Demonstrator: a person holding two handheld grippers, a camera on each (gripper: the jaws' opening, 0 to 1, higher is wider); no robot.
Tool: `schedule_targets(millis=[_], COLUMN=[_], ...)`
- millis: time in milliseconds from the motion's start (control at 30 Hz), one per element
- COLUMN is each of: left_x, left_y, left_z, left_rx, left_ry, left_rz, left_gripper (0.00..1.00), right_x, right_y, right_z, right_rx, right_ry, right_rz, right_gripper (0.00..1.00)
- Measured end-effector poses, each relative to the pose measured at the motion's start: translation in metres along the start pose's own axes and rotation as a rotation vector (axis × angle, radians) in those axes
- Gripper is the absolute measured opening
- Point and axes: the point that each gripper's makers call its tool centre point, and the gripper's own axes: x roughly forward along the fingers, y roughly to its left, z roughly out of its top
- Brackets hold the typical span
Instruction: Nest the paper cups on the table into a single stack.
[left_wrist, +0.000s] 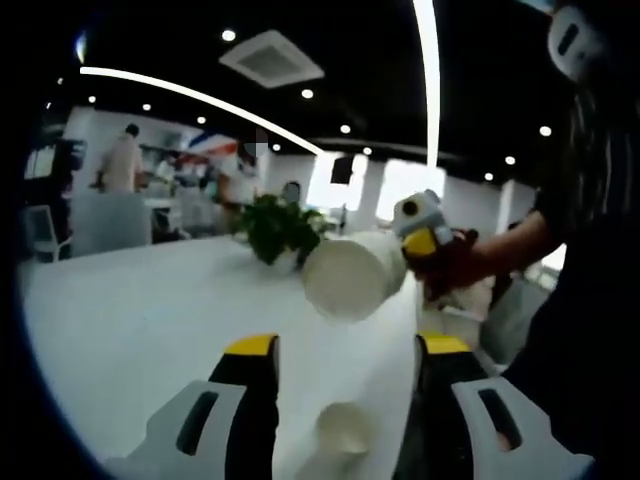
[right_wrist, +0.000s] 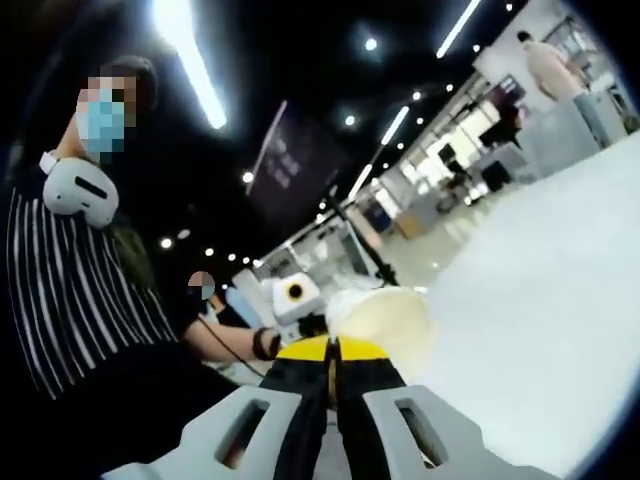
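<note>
Nearest the camera in the left gripper view, the left gripper (left_wrist: 345, 350) rises from the bottom with its two grey, yellow-tipped jaws spread wide and holding nothing. Between and just beyond them a small white paper cup (left_wrist: 345, 432) stands upright on the white counter (left_wrist: 150, 310), its open mouth facing up.

Further off and above it, a second white paper cup (left_wrist: 350, 275) is held in the air, tilted roughly on its side, with its flat closed bottom turned toward the left gripper. The right gripper (left_wrist: 420, 240) comes in from the right and grips it at the rim. In the right gripper view, the right gripper (right_wrist: 333, 350) has its jaws pressed almost together on the rim of the held cup (right_wrist: 385, 322), whose cream-coloured inside shows.

The coming move likely turns on this: the held cup is up and away from the standing cup, its long axis near level, so it probably has to be tipped bottom-down before it can drop in. The right gripper is the one carrying it.

A green leafy plant (left_wrist: 280, 228) sits on the counter behind, well apart. A person in a striped top (right_wrist: 70, 280) stands close by. Nothing lies between the two cups.
</note>
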Motion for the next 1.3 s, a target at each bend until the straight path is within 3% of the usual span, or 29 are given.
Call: schedule_targets(millis=[200, 533, 733, 900, 1033, 1200, 1300], left_x=[-0.009, -0.021, -0.034, -0.040, -0.044, -0.049, -0.051], left_y=[0.008, 0.018, 0.032, 0.039, 0.042, 0.048, 0.048], left_z=[-0.010, -0.021, -0.023, -0.031, -0.031, -0.036, -0.033], left_rx=[-0.005, -0.005, -0.001, 0.008, 0.015, 0.032, 0.046], left_ry=[0.011, 0.025, 0.015, 0.035, 0.032, 0.047, 0.034], left_rz=[0.037, 0.096, 0.170, 0.193, 0.216, 0.245, 0.249], left_gripper=[0.60, 0.69, 0.77, 0.86, 0.92, 0.99, 0.99], right_x=[0.002, 0.003, 0.002, 0.003, 0.007, 0.013, 0.015], right_y=[-0.006, -0.018, -0.025, -0.028, -0.024, -0.021, -0.020], right_z=[-0.001, -0.015, -0.012, -0.020, -0.026, -0.023, -0.027], right_rx=[-0.021, -0.081, -0.115, -0.179, -0.222, -0.235, -0.280], right_ry=[0.048, 0.226, 0.278, 0.367, 0.426, 0.441, 0.488], right_rz=[-0.042, -0.128, -0.165, -0.208, -0.213, -0.216, -0.219], right_gripper=[0.00, 0.00, 0.00, 0.00, 0.00, 0.00, 0.00])
